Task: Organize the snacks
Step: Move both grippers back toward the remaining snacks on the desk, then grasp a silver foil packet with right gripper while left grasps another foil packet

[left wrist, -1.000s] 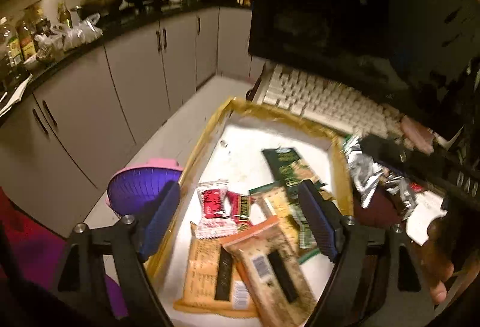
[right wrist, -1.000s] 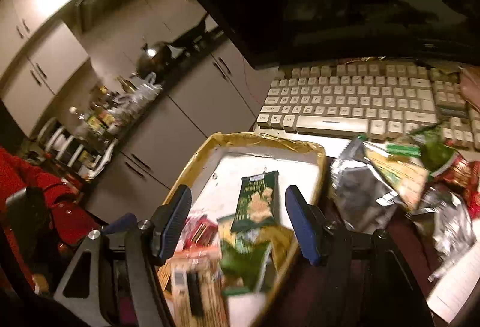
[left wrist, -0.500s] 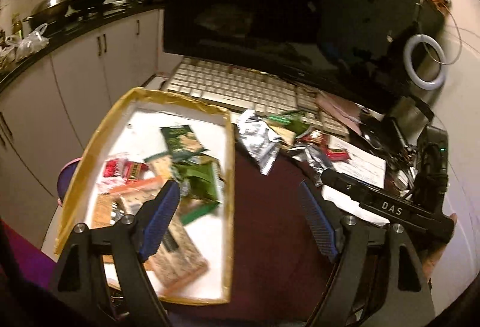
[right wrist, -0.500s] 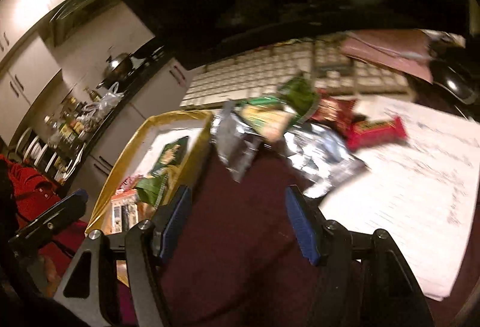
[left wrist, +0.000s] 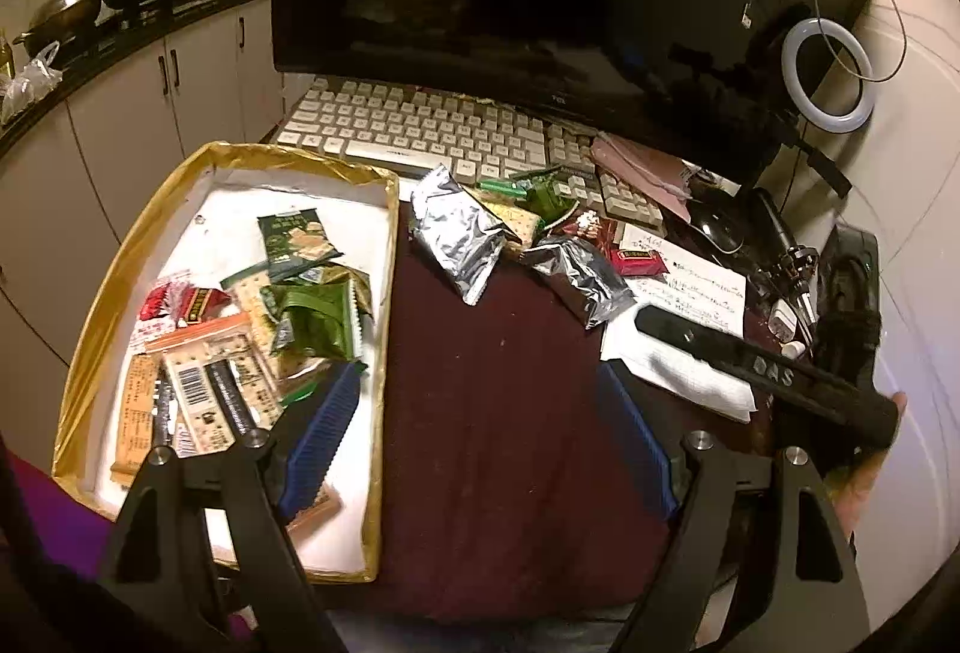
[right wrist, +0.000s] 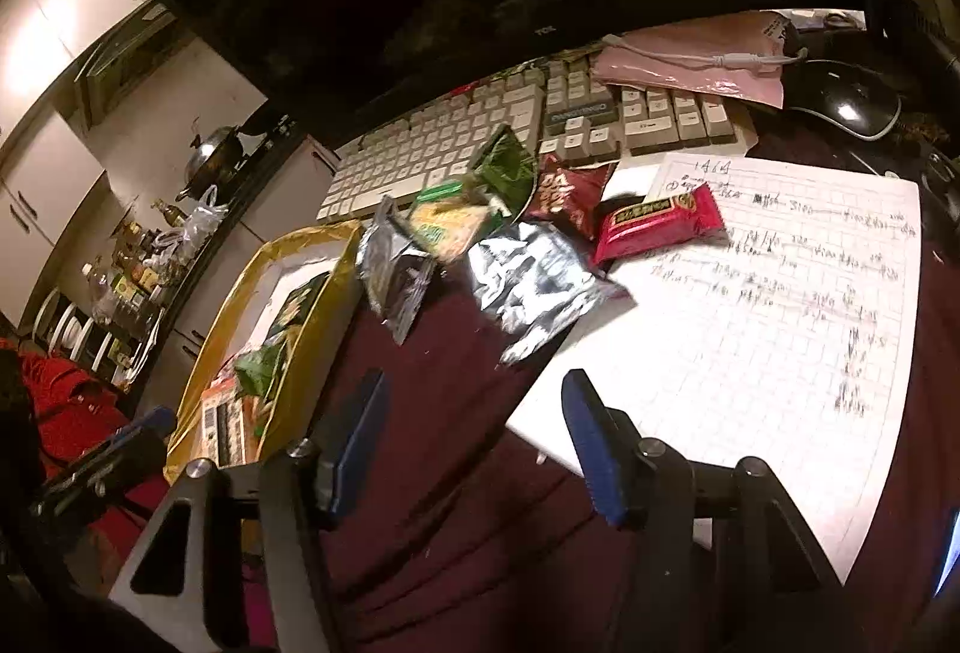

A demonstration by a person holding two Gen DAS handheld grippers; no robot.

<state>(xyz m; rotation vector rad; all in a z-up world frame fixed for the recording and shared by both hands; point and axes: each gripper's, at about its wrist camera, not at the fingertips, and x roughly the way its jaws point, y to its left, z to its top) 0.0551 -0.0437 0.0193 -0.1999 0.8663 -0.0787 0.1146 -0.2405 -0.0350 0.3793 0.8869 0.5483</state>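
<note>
Both hand-held grippers empty. Left hand-held gripper (left wrist: 480, 437) spread wide over the dark red cloth of the table (left wrist: 498, 371), nothing between the pads; its left finger (left wrist: 324, 431) hangs over the near right part of the tray. Right hand-held gripper (right wrist: 474, 443) also spread, jaws have just been closing a little, only cloth and the corner of the paper sheet (right wrist: 774, 305) between them.

Where the snacks are: gold-rimmed tray (left wrist: 102, 305) at left already holds several packs, incl. a green cracker pack (left wrist: 297, 242), a crumpled green bag (left wrist: 318, 320) and a flat barcode pack (left wrist: 210, 383). Loose pile sits outside the tray, in front of the keyboard (left wrist: 420, 131): silver foil pouch (right wrist: 528, 281), second foil pouch (right wrist: 393, 275) just beside the tray wall, red bar (right wrist: 657, 221) lying on the paper, dark red chip bag (right wrist: 567, 191), green bag (right wrist: 507, 167) leaning on the keyboard, yellow-green pack (right wrist: 447, 224).

Step in hand, my read: right side going for the loose pile, silver foil pouch nearest.

How to do it well:
- Come in low, pads either side of the pouch's near end, pinch the crimped seam rather than the puffy middle; foil probably slippery.
- Pouch overlaps the paper corner; lift before moving sideways so the sheet doesn't drag.
- Red bar touches or nearly touches the pouch, hard to tell from this angle; watch it doesn't come along.
- Carry over the tray wall, drop in the bare far end.
- Keep the left one clear of the path.
</note>
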